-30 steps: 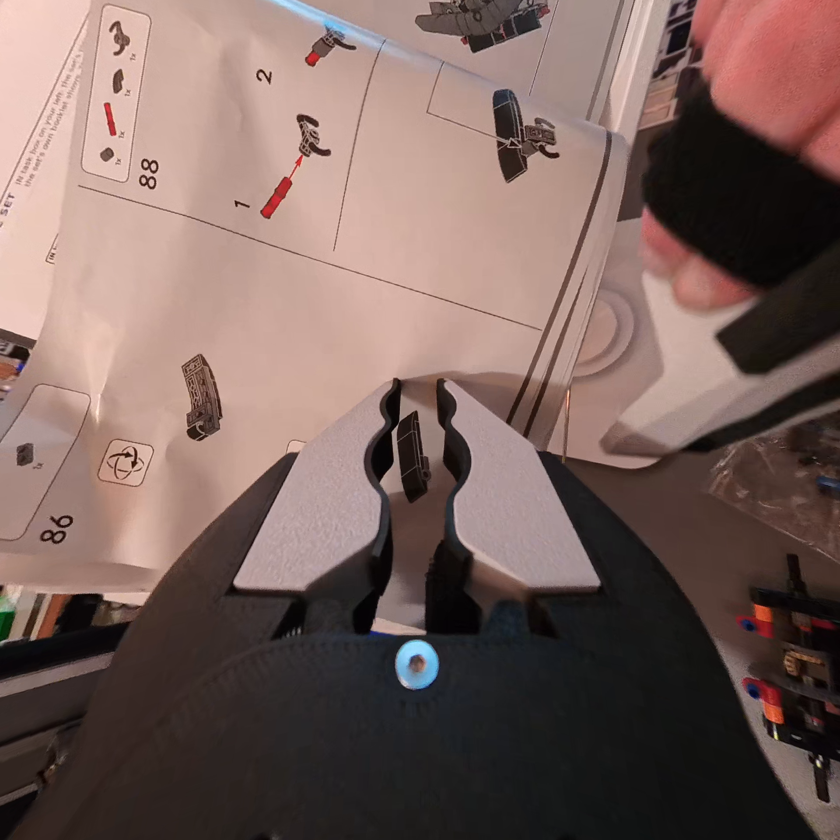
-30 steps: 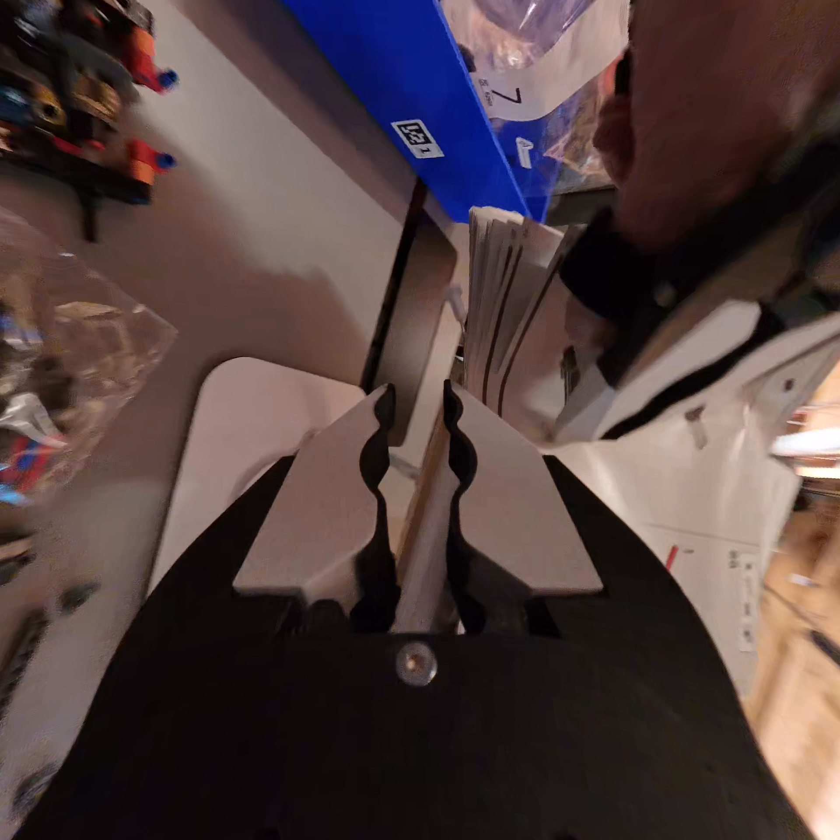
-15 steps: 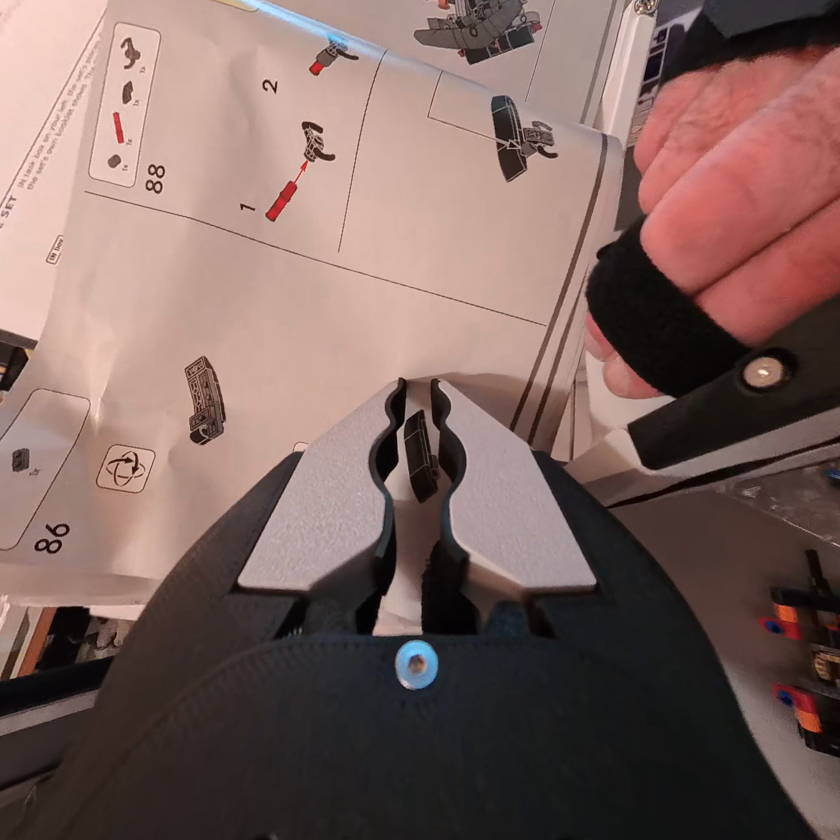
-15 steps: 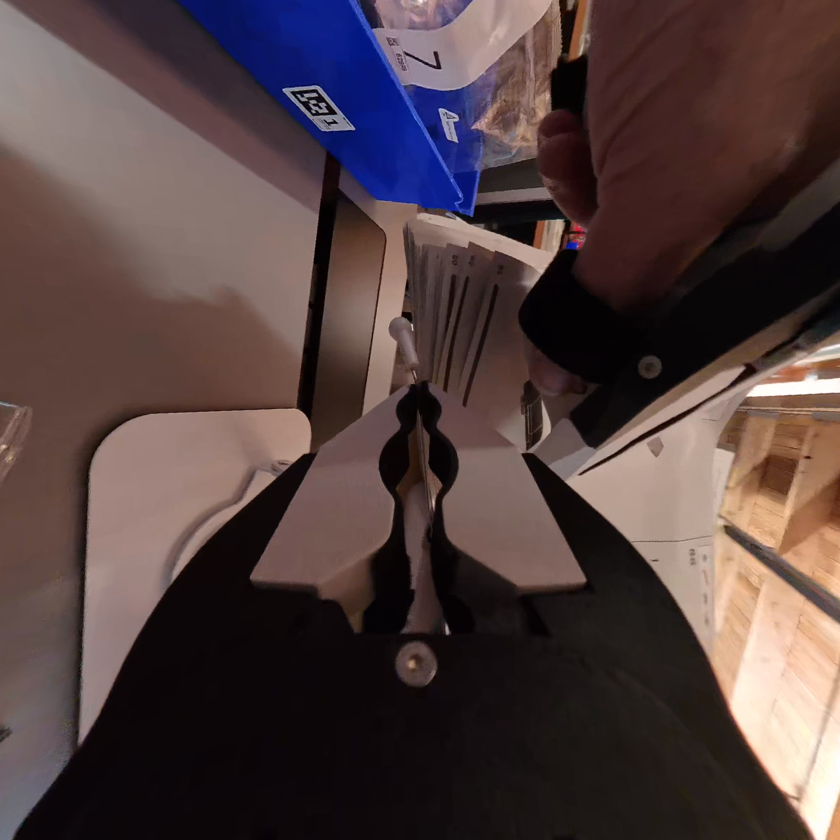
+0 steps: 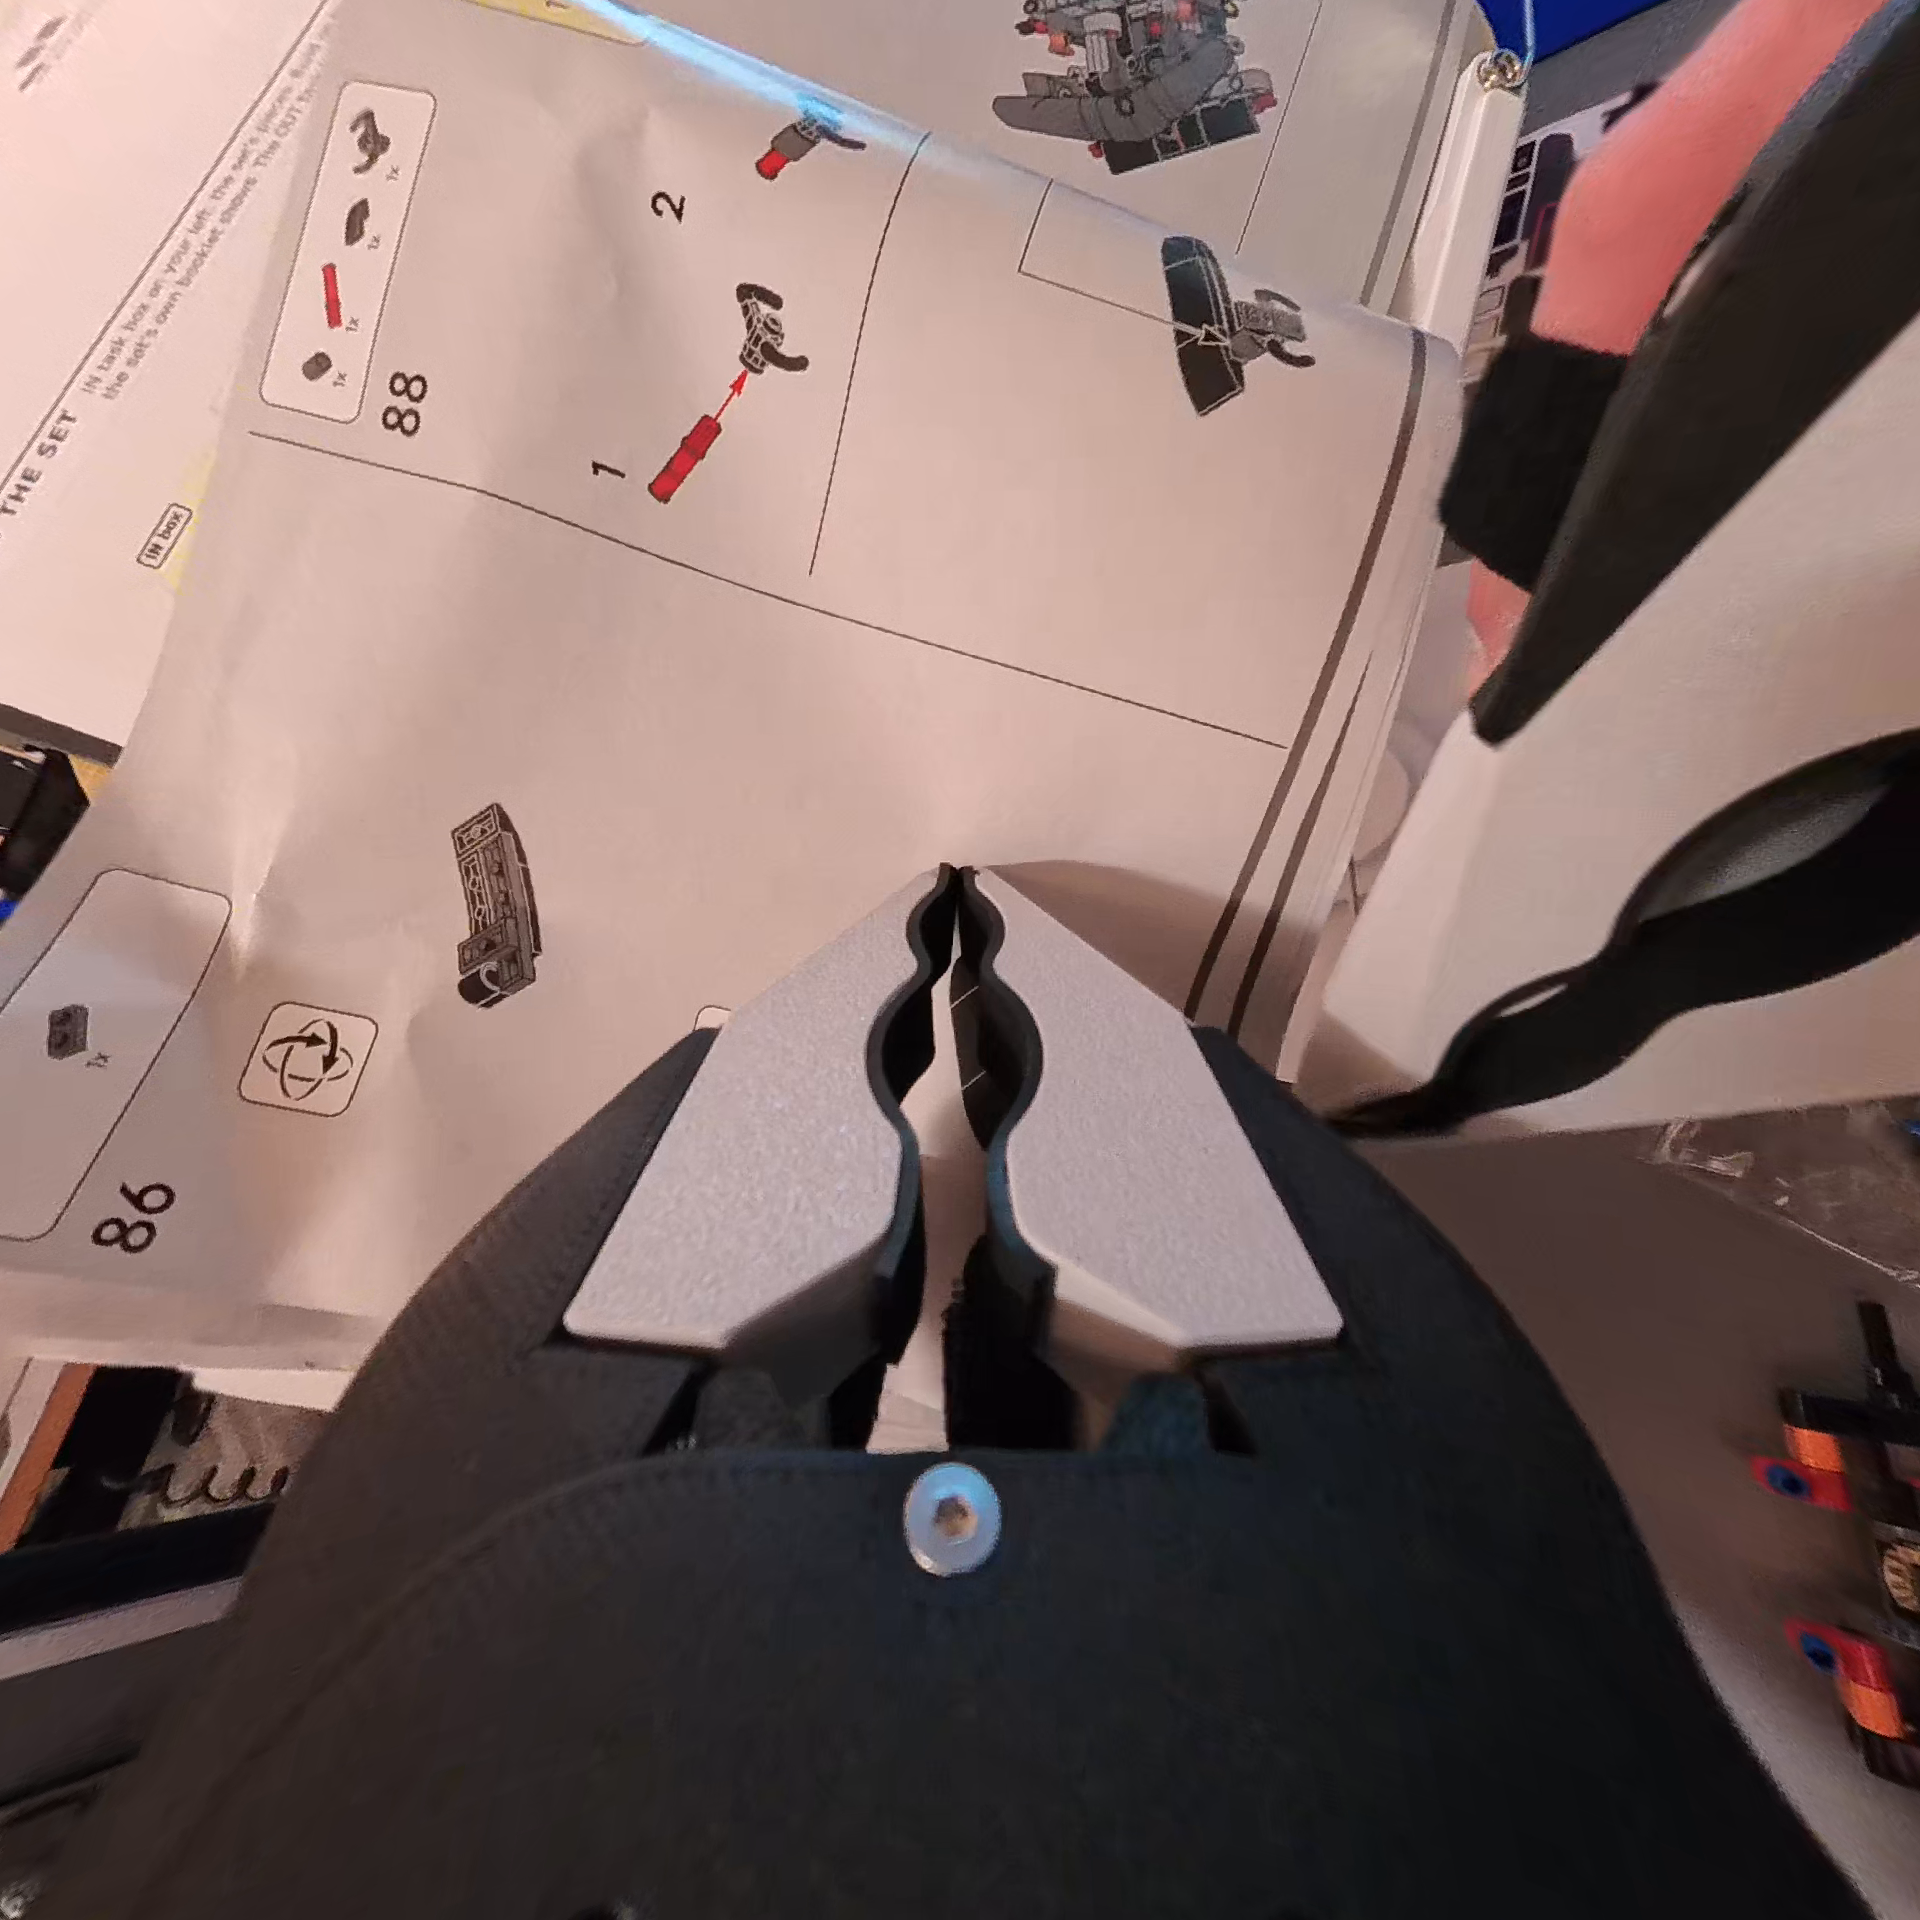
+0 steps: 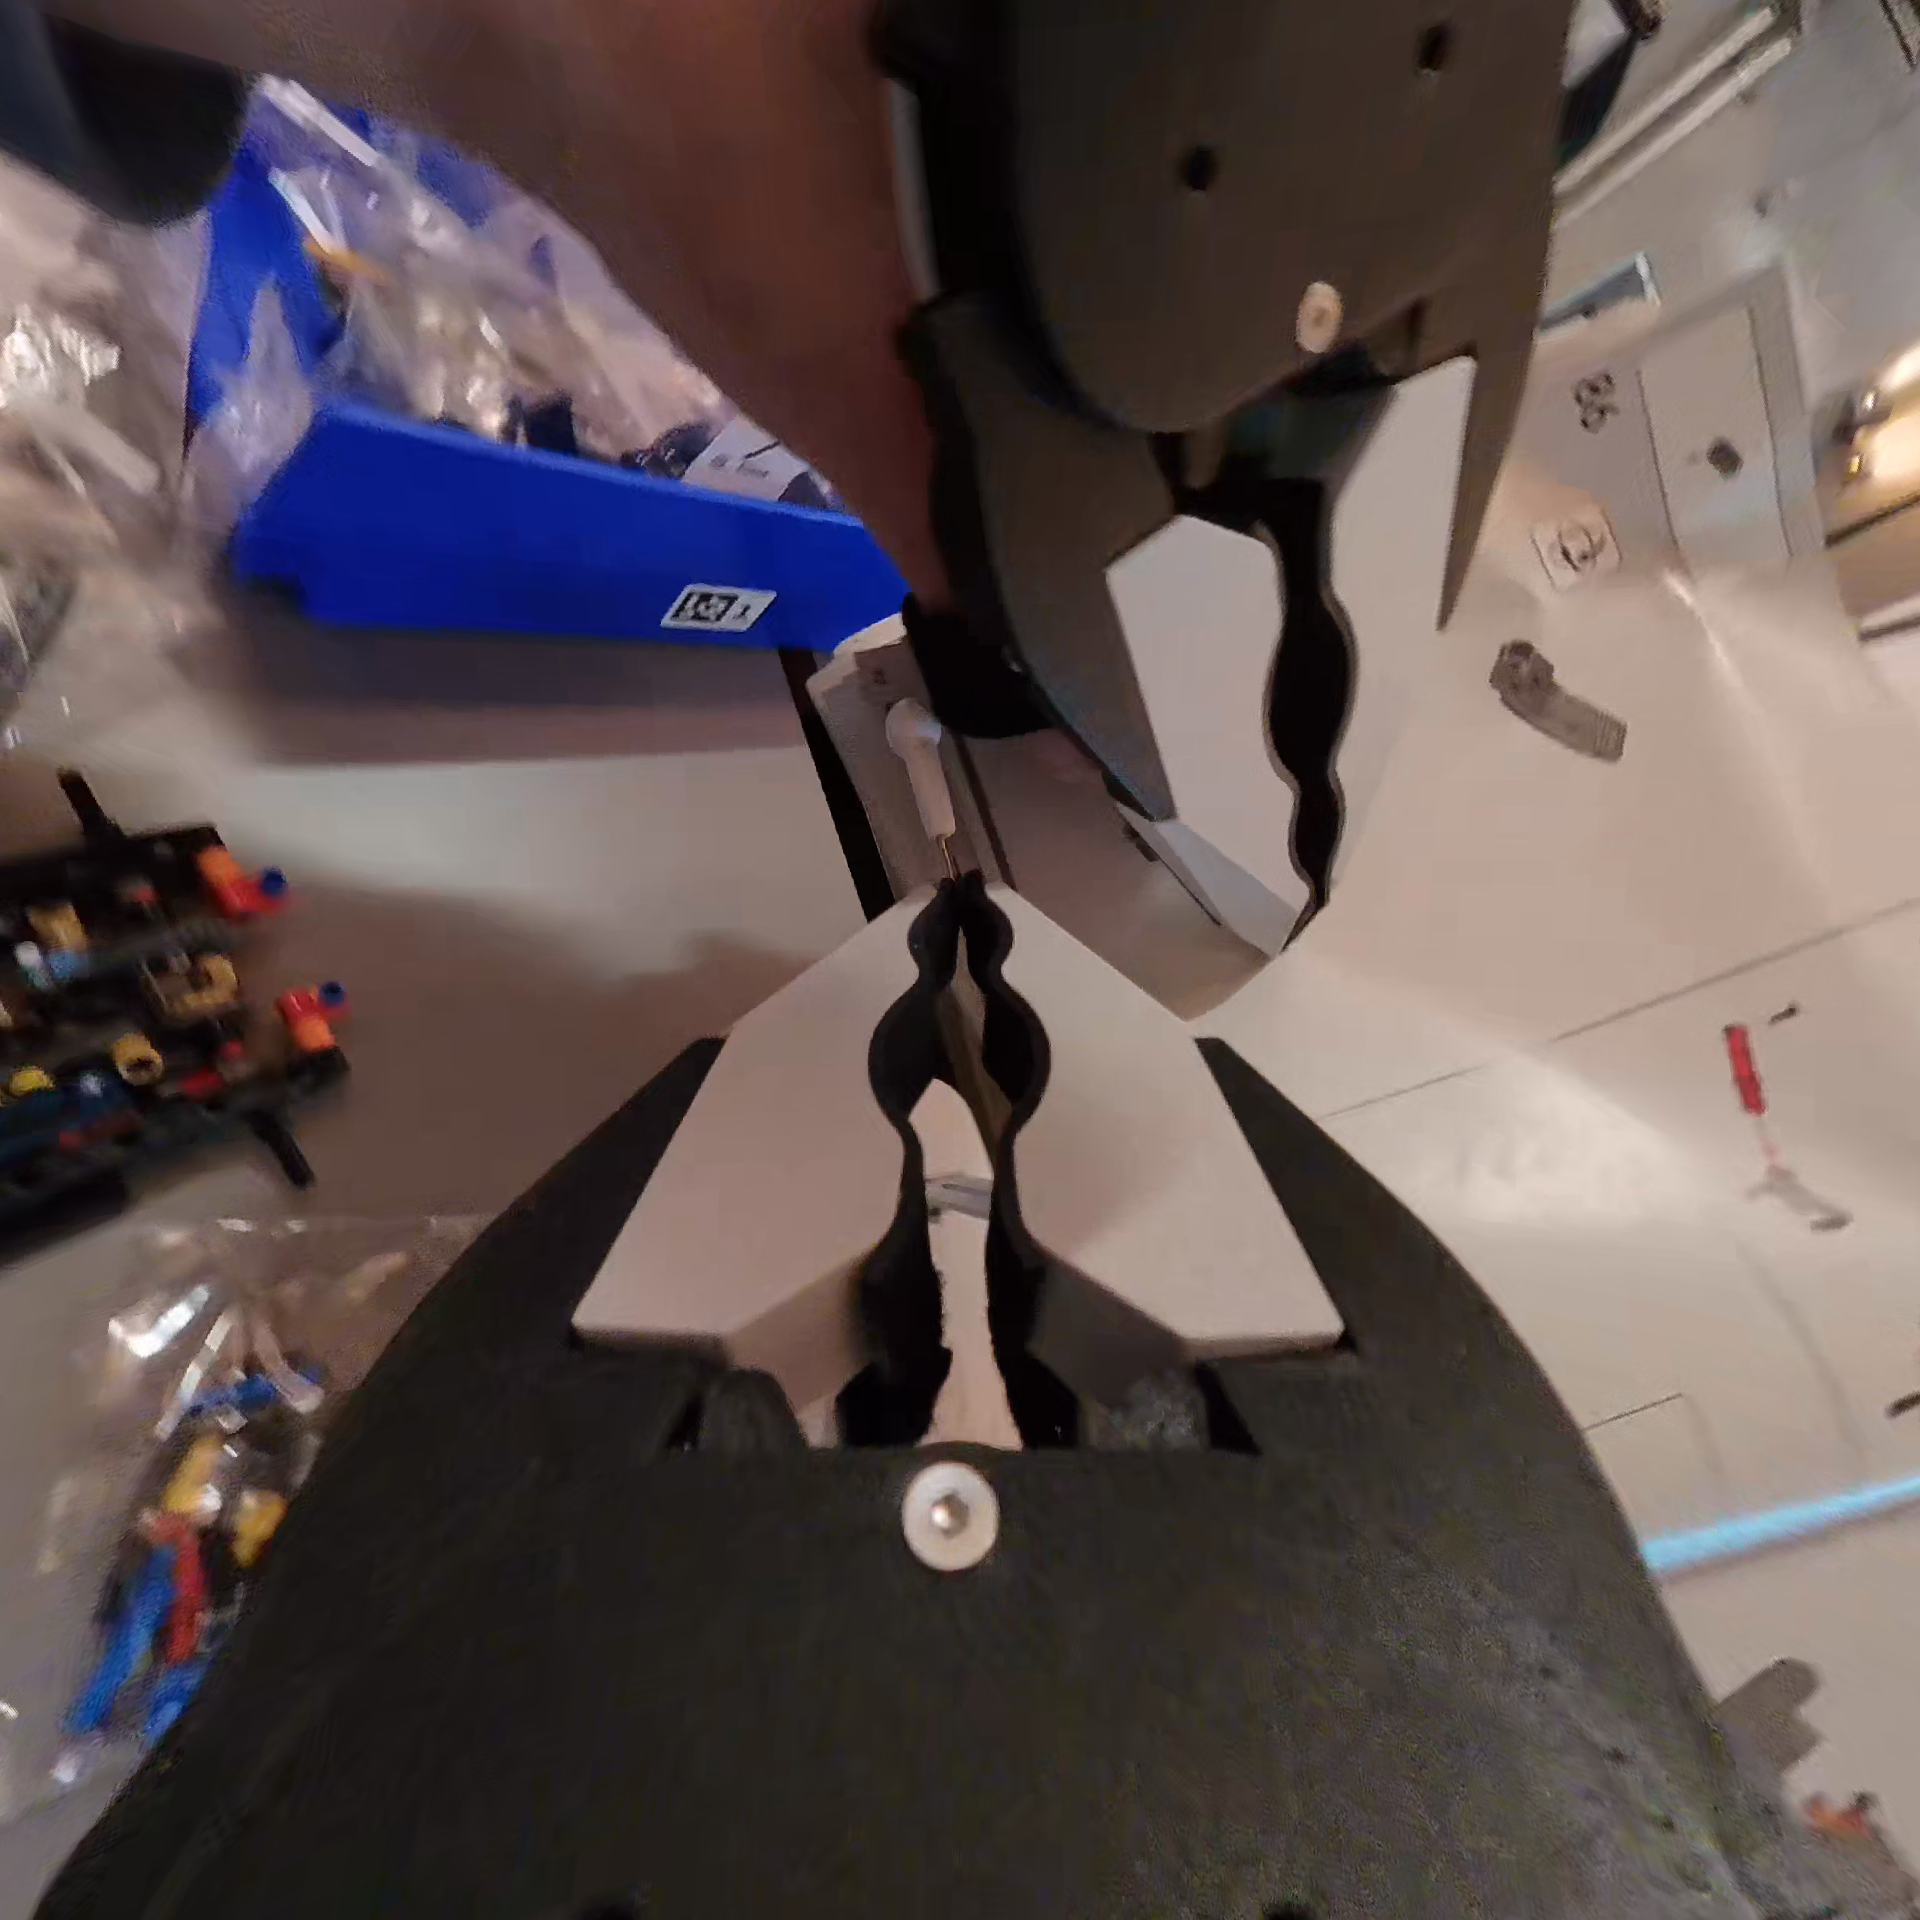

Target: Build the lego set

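The instruction booklet (image 5: 727, 675) stands open in front of me, its page showing drawn build steps. My left gripper (image 5: 956, 878) is shut on the lower edge of that page. My right gripper (image 6: 961, 899) is shut on a thin page edge that runs between its jaws. The page (image 6: 1558, 987) spreads to the right in the right wrist view. The left gripper (image 6: 1311, 894) shows there just above and right of the right one, held by a hand. The right gripper's body (image 5: 1714, 499) fills the upper right of the left wrist view. The half-built dark Lego model (image 6: 135, 987) lies on the table at left.
A blue bin (image 6: 520, 561) with bags of parts stands behind the model. A clear bag of coloured bricks (image 6: 177, 1507) lies at the near left. A white booklet stand with a pin (image 6: 914, 748) is just beyond the right gripper. The model also shows at the right edge (image 5: 1860, 1538). The grippers' ends are close to 7 cm from one another. The half-built dark Lego model (image 6: 135, 987) lies some 20 cm from my right tips, 25 cm from my left tips.
My left gripper has closed from a narrow gap onto the page. My right gripper has closed on a page edge and swung, so the left gripper and the open page now fill its view.
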Demonstrator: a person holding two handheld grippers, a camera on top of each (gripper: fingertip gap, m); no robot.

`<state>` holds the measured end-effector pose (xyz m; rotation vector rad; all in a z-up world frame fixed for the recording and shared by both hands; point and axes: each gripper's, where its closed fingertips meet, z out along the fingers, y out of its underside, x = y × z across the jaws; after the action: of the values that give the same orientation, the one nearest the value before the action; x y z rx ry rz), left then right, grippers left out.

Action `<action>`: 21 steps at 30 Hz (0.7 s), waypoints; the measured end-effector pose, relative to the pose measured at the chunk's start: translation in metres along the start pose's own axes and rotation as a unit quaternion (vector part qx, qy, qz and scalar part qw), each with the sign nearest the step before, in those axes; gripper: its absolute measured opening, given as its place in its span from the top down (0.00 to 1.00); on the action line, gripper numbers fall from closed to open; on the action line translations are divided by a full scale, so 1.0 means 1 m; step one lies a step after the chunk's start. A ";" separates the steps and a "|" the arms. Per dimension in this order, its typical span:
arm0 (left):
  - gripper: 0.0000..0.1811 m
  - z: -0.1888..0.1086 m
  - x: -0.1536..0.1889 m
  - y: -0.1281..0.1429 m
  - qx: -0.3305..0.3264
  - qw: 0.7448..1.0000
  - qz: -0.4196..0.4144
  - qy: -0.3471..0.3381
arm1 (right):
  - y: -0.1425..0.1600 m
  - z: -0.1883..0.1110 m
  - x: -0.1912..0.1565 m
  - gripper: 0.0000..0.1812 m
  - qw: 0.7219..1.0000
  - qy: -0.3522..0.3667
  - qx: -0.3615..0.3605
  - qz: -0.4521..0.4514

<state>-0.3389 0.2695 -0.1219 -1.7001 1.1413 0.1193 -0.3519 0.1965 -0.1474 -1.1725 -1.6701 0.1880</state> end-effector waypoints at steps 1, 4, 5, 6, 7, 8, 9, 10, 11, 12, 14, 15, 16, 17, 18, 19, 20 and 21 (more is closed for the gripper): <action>1.00 0.000 0.000 0.000 0.000 1.000 -0.002 0.002 | 0.000 0.001 0.001 1.00 1.000 0.003 0.003 0.030; 1.00 -0.001 0.000 0.000 -0.001 1.000 -0.011 0.011 | 0.001 0.005 0.003 1.00 0.992 -0.011 0.017 0.123; 1.00 -0.001 0.000 0.000 -0.002 1.000 -0.014 0.015 | 0.001 0.007 0.003 1.00 0.991 -0.008 0.012 0.131; 1.00 -0.001 -0.001 0.000 -0.002 1.000 -0.018 0.018 | 0.002 0.009 0.003 1.00 0.991 -0.003 0.006 0.134; 1.00 -0.001 -0.001 0.001 -0.002 1.000 -0.020 0.023 | 0.003 0.011 0.003 1.00 0.990 -0.002 0.004 0.140; 1.00 -0.002 -0.001 0.001 -0.002 0.999 -0.023 0.026 | 0.003 0.013 0.004 1.00 0.988 -0.004 0.004 0.151; 1.00 -0.001 -0.001 0.001 -0.003 0.999 -0.026 0.029 | 0.003 0.014 0.006 1.00 0.988 -0.005 0.003 0.155; 1.00 -0.001 -0.002 0.001 -0.004 0.999 -0.026 0.030 | 0.002 0.012 0.008 1.00 0.990 0.004 0.000 0.140; 1.00 -0.001 -0.002 0.001 -0.003 0.999 -0.027 0.032 | 0.000 0.009 0.010 1.00 0.993 0.014 -0.005 0.120; 1.00 -0.001 -0.001 0.000 -0.001 0.999 -0.029 0.035 | 0.000 0.007 0.010 1.00 0.993 0.012 -0.007 0.114; 1.00 -0.002 -0.001 0.000 0.004 0.999 -0.035 0.038 | -0.002 0.002 0.011 1.00 0.989 -0.004 0.014 0.144; 1.00 -0.003 -0.001 -0.001 0.007 0.998 -0.041 0.038 | -0.003 0.000 0.013 1.00 0.985 -0.012 0.024 0.168; 1.00 -0.004 -0.001 0.000 0.011 0.998 -0.046 0.038 | -0.003 0.000 0.013 1.00 0.981 -0.020 0.031 0.190; 1.00 -0.005 -0.001 0.000 0.014 0.998 -0.053 0.037 | -0.003 0.001 0.013 1.00 0.977 -0.025 0.037 0.207; 1.00 -0.006 -0.002 0.001 0.020 0.997 -0.065 0.038 | -0.003 0.001 0.013 1.00 0.974 -0.027 0.043 0.220; 1.00 -0.007 -0.003 0.002 0.027 0.996 -0.077 0.039 | -0.003 0.002 0.015 1.00 0.970 -0.029 0.050 0.235; 1.00 -0.008 -0.004 0.002 0.034 0.994 -0.092 0.042 | -0.004 0.002 0.016 1.00 0.966 -0.031 0.057 0.251; 1.00 -0.010 -0.005 0.003 0.042 0.992 -0.106 0.046 | -0.004 0.002 0.018 1.00 0.963 -0.031 0.062 0.262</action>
<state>-0.3477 0.2649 -0.1170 -1.7548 1.0108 -0.1395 -0.3556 0.2089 -0.1344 -1.5036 -1.3461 0.6546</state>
